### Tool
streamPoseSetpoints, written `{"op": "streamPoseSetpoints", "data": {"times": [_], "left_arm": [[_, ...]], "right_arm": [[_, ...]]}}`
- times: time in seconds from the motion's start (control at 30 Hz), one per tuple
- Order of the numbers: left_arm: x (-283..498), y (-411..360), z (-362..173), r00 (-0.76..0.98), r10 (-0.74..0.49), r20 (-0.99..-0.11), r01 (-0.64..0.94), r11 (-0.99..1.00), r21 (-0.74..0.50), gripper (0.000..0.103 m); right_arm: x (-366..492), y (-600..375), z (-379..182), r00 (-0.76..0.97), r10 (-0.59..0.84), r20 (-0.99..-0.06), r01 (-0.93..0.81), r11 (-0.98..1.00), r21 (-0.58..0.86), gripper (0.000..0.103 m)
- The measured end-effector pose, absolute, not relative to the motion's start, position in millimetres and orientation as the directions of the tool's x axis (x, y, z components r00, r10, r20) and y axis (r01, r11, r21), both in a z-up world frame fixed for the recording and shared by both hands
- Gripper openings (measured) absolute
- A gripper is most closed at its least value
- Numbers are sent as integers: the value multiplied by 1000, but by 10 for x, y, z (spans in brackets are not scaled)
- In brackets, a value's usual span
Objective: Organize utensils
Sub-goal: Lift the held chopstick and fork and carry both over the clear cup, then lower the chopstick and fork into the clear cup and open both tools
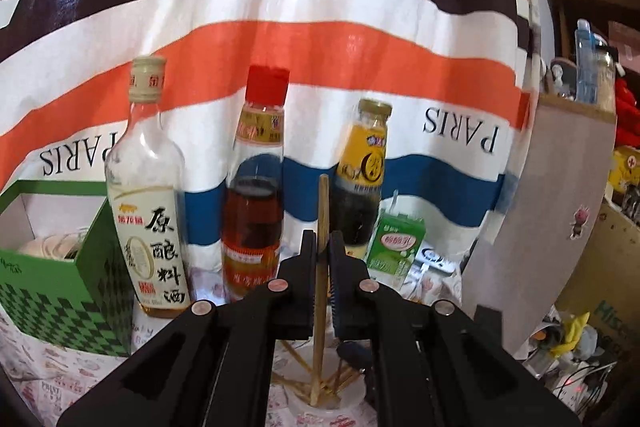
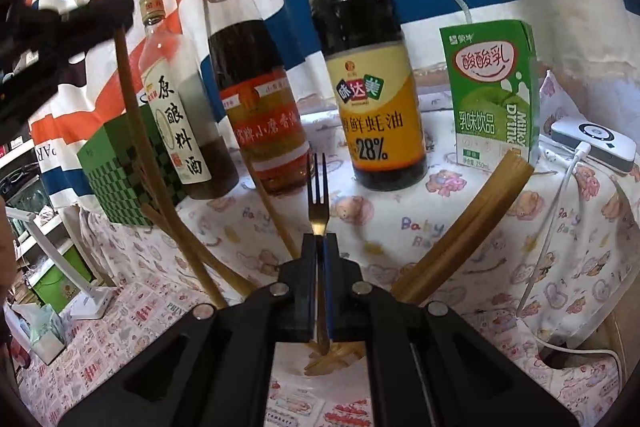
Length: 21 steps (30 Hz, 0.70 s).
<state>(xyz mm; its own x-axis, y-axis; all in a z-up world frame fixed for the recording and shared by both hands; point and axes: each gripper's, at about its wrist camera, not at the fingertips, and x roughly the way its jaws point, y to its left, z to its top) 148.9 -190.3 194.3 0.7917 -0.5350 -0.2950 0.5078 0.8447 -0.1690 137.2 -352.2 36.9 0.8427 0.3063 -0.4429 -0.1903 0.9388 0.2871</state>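
Observation:
In the left wrist view my left gripper (image 1: pixel 324 245) is shut on a wooden chopstick (image 1: pixel 323 203) that stands nearly upright. Its lower end rests in a white holder (image 1: pixel 356 397) among several other chopsticks. In the right wrist view my right gripper (image 2: pixel 319 239) is shut on a metal fork (image 2: pixel 318 183), tines up, with the handle reaching down toward the same white holder (image 2: pixel 288 359). The left gripper (image 2: pixel 116 13) shows at the upper left there, clamped on its chopstick (image 2: pixel 128 99). A wide bamboo paddle (image 2: pixel 472 223) leans out of the holder to the right.
Behind the holder stand a cooking wine bottle (image 2: pixel 176 115), a sesame oil bottle (image 2: pixel 256 107), an oyster sauce bottle (image 2: pixel 372 87) and a green milk carton (image 2: pixel 492 95). A green checkered box (image 1: pixel 60 287) sits left. A white power bank (image 2: pixel 592 143) with its cable lies right. A striped cloth hangs behind.

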Motion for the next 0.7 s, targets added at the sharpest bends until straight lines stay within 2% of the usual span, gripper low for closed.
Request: {"op": "streamPoseSetpoints", "data": {"times": [0.13,0.57,0.63,0.7], "left_arm": [[1484,-1977,1929,808,-509,-297,494,860,-130,5],[1752,-1986,1175,759,-475,-445,446,877,-176,5],[1741,-2015,1077,753,-460,-471,444,883,-152,5],[1688,-2074,1008,776,-413,-476,423,901,-93,7]], "right_arm": [[1416,-3525,372,828,317,-463,-193,936,295,3],[1363,-3695,530,843,310,-440,-153,922,357,4],[1372,-3769,543,842,313,-440,-140,913,383,8],[1372,-3823,558,846,293,-446,-115,916,383,18]]}}
